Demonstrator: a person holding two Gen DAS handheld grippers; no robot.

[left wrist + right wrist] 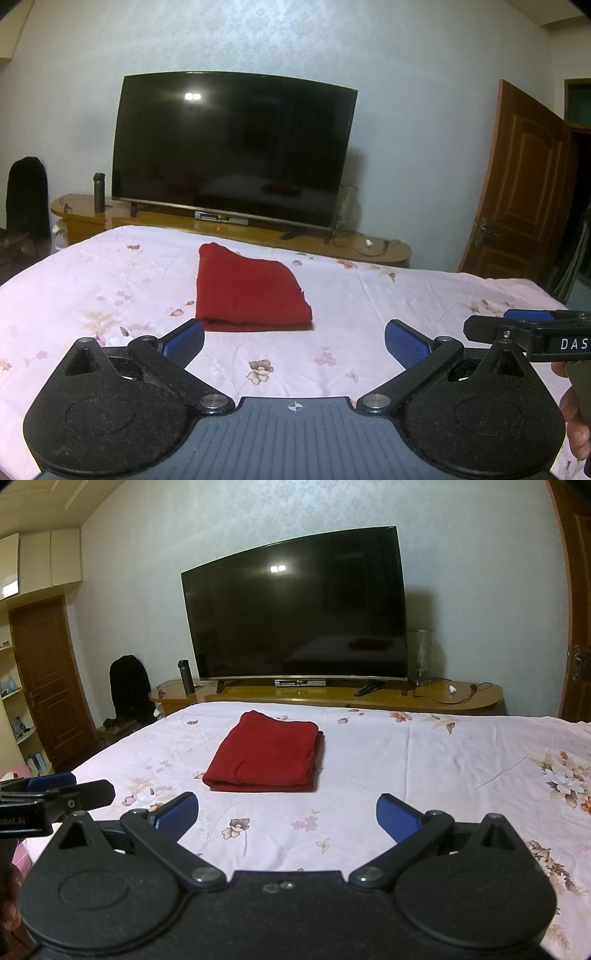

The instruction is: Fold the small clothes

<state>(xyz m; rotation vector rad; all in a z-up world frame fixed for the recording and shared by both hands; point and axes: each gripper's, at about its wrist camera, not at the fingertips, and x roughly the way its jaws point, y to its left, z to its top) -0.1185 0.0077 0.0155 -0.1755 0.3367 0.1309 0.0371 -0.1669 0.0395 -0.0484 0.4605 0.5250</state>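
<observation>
A red garment (pixel 248 290) lies folded into a compact rectangle on the pink floral bedsheet (pixel 388 295); it also shows in the right wrist view (pixel 266 757). My left gripper (pixel 294 341) is open and empty, held above the sheet just in front of the garment. My right gripper (pixel 287 816) is open and empty, also in front of the garment and apart from it. The right gripper shows at the right edge of the left wrist view (pixel 524 325). The left gripper shows at the left edge of the right wrist view (pixel 55 790).
A large dark TV (pixel 299 609) stands on a wooden stand (pixel 461 698) beyond the bed's far edge, with a dark flask (pixel 185 675) on it. A wooden door (pixel 517 184) is at the right. A dark chair (pixel 129 686) and shelves (pixel 14 709) are at the left.
</observation>
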